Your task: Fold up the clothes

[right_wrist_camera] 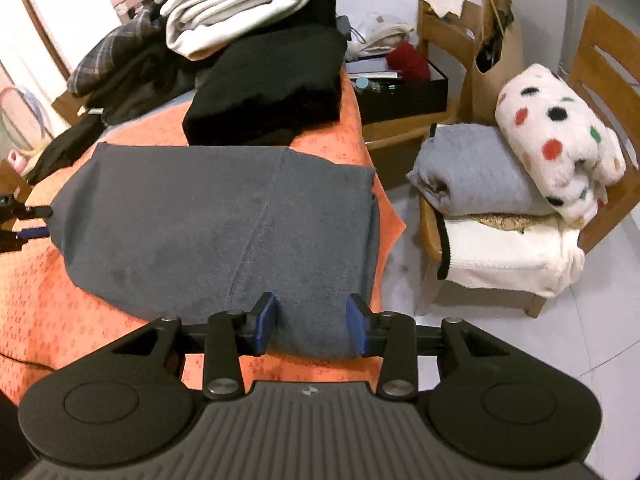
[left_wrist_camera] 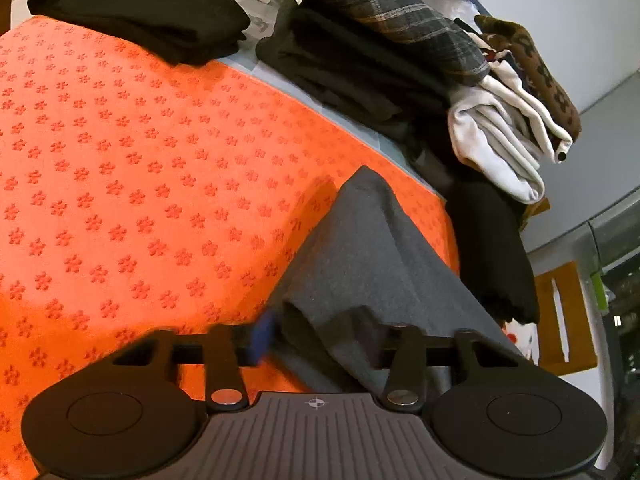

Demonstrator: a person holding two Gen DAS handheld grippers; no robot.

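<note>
Lying across the orange mat (right_wrist_camera: pixel 60 304), a grey garment (right_wrist_camera: pixel 208 216) sits folded flat near the mat's right edge, a seam running down its middle. Right gripper (right_wrist_camera: pixel 312 322) has its blue pads (right_wrist_camera: pixel 267 322) spread apart, straddling the garment's near edge; cloth lies between them but the pads do not press on it. Left gripper (left_wrist_camera: pixel 320 344) shows one blue pad (left_wrist_camera: pixel 262 338) beside a raised fold of the same garment (left_wrist_camera: pixel 360 260); the other finger is hidden under the cloth. Its jaws sit nearly together, and the fold drapes over them, so it reads as pinching the garment's corner. In the right wrist view that gripper's tip (right_wrist_camera: pixel 24 226) shows at the garment's far left edge. Behind the garment, on the mat, a folded black piece (right_wrist_camera: pixel 268 84) rests; past it a heap (right_wrist_camera: pixel 224 8) of white, plaid and dark clothes piles up. In the left wrist view another folded black item (left_wrist_camera: pixel 140 16) lies on the mat's far corner, with the plaid cloth (left_wrist_camera: pixel 384 12) and white cloth (left_wrist_camera: pixel 500 128) heaped to the right. Beside the mat stands a wooden chair (right_wrist_camera: pixel 604 64) carrying a grey roll (right_wrist_camera: pixel 472 168), a spotted fleece (right_wrist_camera: pixel 556 136) and a white blanket (right_wrist_camera: pixel 508 256). A black box (right_wrist_camera: pixel 400 88) sits on a second chair behind.
</note>
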